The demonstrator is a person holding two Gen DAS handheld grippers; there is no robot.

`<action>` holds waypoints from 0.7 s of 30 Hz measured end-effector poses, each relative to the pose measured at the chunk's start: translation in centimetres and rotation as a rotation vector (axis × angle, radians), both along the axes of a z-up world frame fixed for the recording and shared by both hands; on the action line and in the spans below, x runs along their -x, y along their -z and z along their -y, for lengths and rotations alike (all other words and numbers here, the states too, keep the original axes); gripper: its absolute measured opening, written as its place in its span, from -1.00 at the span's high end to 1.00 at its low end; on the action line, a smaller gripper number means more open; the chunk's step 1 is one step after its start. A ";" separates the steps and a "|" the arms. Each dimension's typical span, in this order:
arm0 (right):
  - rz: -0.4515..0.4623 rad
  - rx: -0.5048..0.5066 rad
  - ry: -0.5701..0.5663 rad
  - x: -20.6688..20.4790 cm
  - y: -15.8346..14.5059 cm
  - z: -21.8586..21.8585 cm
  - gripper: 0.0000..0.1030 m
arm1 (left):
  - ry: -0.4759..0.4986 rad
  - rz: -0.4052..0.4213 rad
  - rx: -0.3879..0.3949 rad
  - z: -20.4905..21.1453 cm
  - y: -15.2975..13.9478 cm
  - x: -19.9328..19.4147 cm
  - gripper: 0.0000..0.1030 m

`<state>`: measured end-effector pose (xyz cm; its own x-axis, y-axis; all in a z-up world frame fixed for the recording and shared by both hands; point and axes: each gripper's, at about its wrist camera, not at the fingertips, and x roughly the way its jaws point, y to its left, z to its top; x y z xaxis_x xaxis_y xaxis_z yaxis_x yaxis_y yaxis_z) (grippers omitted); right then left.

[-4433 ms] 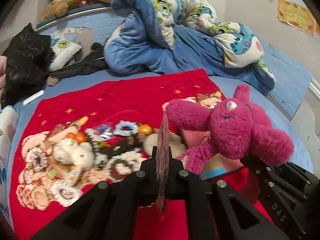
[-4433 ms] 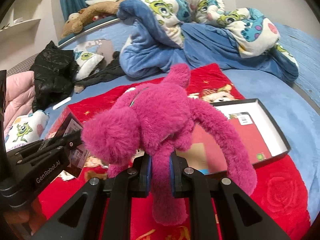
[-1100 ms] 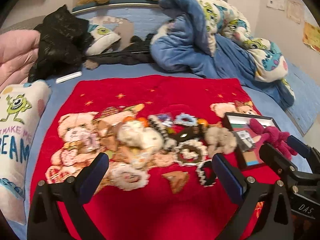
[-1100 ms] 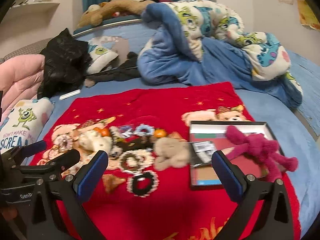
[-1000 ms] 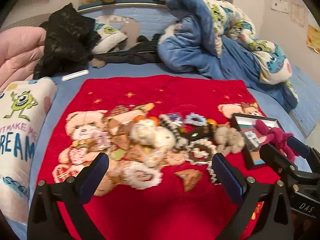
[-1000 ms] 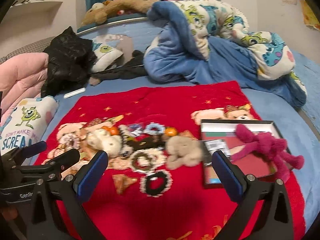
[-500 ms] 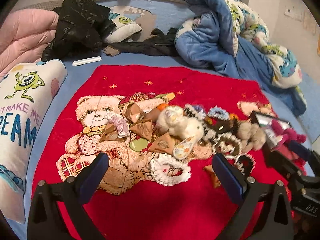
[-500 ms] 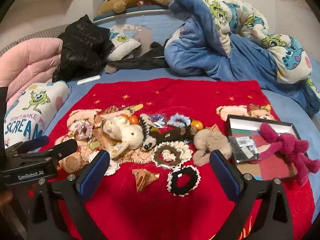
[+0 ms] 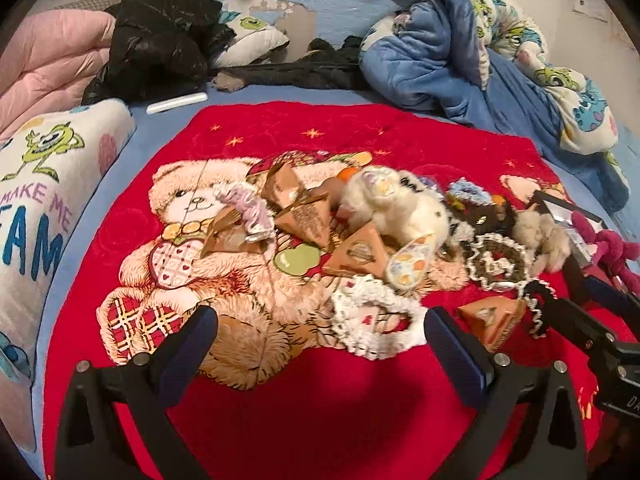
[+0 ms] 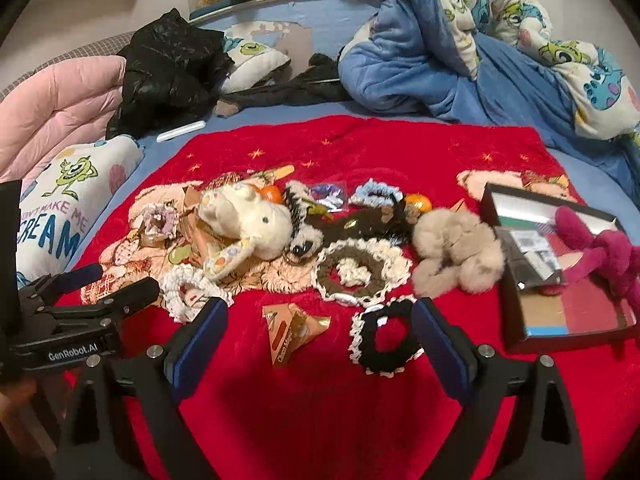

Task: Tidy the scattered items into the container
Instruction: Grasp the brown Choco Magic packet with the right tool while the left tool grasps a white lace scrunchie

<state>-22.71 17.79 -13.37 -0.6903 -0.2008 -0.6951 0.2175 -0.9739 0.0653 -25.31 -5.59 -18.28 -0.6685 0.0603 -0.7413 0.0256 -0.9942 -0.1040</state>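
Left gripper [image 9: 318, 340] was wide open, empty, hovering over the red blanket [image 9: 320, 412]; white scrunchie [image 9: 376, 320] sat between its fingers. Right gripper [image 10: 318, 328] was also spread wide, holding nothing, with a brown triangular packet [image 10: 294, 330] and black scrunchie [image 10: 386, 336] between its fingers. Black box [image 10: 516, 336] at 3 o'clock held the magenta plush [image 10: 604, 256]. The other items lay scattered at 12 o'clock.

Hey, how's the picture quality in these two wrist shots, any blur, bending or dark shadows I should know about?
Left wrist view: the white plush toy and the scrunchies beside it look motion-smeared, and fisheye bending curves the red blanket edges. Right wrist view: sharper on the black scrunchie, though the box edge is soft; the open right tool casts a dark shadow on the blanket below it.
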 end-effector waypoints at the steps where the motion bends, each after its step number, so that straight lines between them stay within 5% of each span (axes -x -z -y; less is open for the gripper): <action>1: 0.004 0.004 -0.002 0.1 0.3 0.1 -0.79 | 0.000 0.010 0.001 0.1 0.3 0.2 -1.00; 21: 0.092 0.062 -0.049 2.5 5.5 1.3 -0.43 | 0.012 0.098 0.016 -0.1 5.4 3.2 -1.00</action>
<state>-25.22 16.45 -18.84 -0.6126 -0.2768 -0.7404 0.2548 -0.9558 0.1466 -28.51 -5.46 -23.67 -0.5920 0.0553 -0.8040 0.0233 -0.9961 -0.0856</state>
